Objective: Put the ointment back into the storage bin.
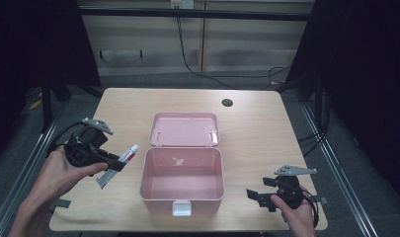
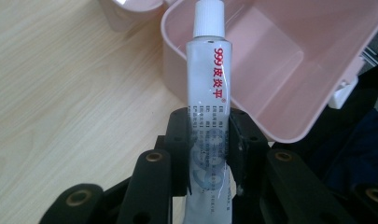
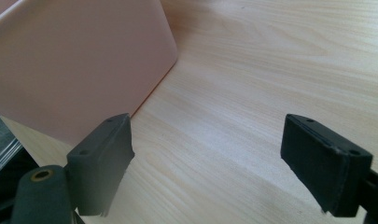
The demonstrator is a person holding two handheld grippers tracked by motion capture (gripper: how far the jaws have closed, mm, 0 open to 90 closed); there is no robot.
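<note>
left gripper (image 2: 210, 154) has the ointment tube (image 2: 209, 88) clamped, held up just left of the open pink box (image 1: 181, 195). box looks empty, so dropping it in is probably what's left. right gripper (image 3: 224, 163) sits wide open on the table (image 1: 257, 133), holding nothing.

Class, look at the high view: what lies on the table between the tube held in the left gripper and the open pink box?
Nothing: between the tube in the left gripper and the pink box, the high view shows a short, bare stretch of wooden table.
</note>
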